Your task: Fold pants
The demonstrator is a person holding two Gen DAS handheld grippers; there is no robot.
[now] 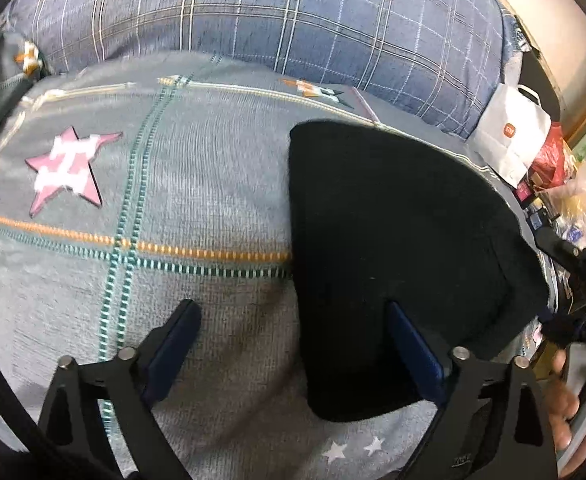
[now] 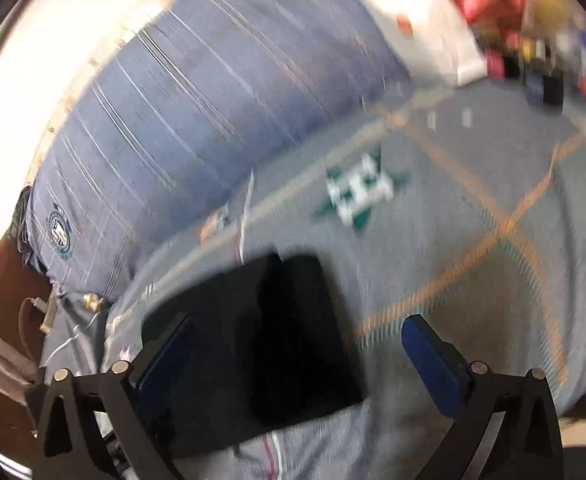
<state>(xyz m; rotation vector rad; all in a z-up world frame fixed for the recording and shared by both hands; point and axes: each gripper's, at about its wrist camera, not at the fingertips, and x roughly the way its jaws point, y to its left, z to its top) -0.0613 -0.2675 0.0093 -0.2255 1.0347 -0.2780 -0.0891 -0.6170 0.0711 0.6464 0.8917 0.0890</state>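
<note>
On the bed, spread with a grey sheet crossed by orange and teal dashed stripes and marked with a pink star and a green star: black pants folded into a compact block, lying flat. Behind, a blue plaid pillow against a pale wall. Off the bed's far corner, a white paper bag, a red bag and small clutter, blurred. Left gripper fingers wide apart, straddling the pants' edge, not clamped. Right gripper fingers likewise wide apart above the pants, gripping nothing.
</note>
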